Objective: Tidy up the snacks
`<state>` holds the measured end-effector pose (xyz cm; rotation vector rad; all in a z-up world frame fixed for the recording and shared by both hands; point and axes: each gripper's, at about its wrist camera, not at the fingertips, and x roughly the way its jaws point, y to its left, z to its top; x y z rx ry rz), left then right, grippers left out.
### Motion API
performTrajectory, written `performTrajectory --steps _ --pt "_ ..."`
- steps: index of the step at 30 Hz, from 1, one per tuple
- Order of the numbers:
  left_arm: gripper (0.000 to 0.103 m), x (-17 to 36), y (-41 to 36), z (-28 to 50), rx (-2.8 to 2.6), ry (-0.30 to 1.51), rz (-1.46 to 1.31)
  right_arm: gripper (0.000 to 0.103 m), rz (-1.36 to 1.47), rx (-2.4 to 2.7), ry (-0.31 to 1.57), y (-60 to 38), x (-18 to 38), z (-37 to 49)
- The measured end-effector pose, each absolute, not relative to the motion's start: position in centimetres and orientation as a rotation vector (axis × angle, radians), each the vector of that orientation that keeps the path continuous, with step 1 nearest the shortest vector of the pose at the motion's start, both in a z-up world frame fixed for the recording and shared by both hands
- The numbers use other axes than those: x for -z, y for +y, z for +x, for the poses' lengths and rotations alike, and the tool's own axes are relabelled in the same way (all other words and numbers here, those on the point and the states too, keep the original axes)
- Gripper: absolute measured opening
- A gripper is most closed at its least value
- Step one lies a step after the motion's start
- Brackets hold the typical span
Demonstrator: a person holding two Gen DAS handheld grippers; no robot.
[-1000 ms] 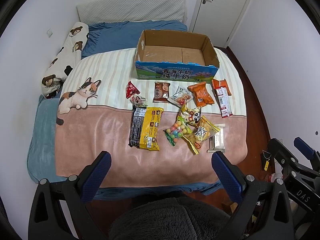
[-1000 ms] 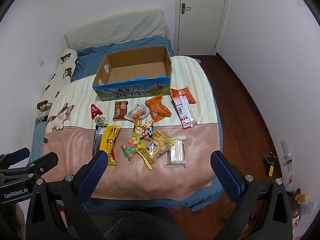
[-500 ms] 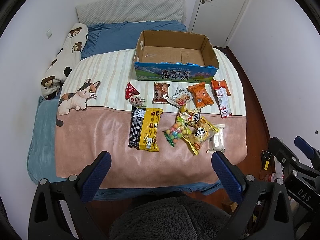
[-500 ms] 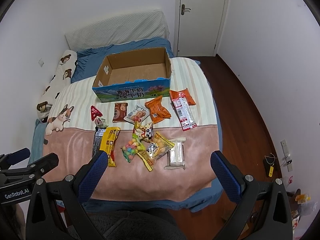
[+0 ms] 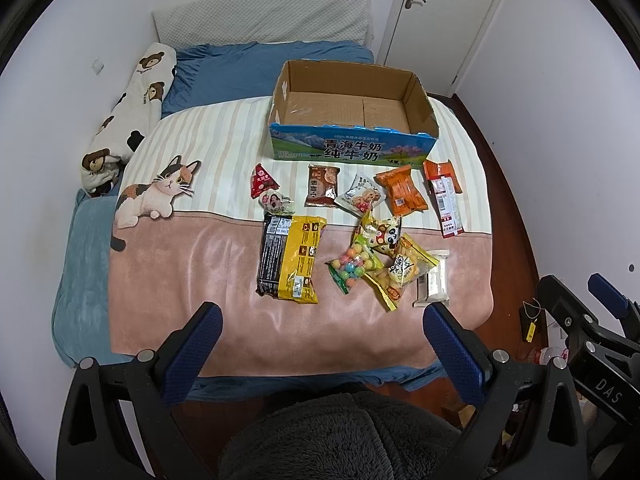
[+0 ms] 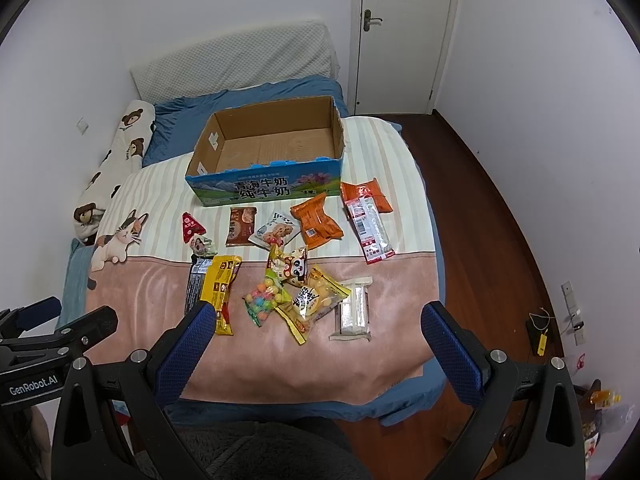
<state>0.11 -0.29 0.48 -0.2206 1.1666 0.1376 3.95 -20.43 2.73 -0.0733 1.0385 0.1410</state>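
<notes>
The snacks (image 5: 352,232) lie spread on the bed (image 5: 180,272), just in front of an open cardboard box (image 5: 352,120). The left gripper (image 5: 320,344) and right gripper (image 6: 316,340) hang above the near edge of the bed, fingers wide apart, holding nothing. The snacks are well ahead of the fingers. The box looks empty, though its near corner is hidden.

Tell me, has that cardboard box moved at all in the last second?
No. The cardboard box sits in the same place on the striped blanket, just behind the snack row.

Both grippers' jaws wide apart.
</notes>
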Motion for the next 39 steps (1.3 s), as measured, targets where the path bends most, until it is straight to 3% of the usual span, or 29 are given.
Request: performTrajectory --steps 33,39 --pt "0.103 -1.1 0.0 0.6 -0.136 1.155 -0.218 0.103 -0.061 -0.160 1.031 -20.0 -2.7 4.3" --pt "0.103 2.0 1.8 2.2 -0.208 1.139 -0.225 0.103 -0.013 -0.163 1.078 -20.2 0.2 6.2"
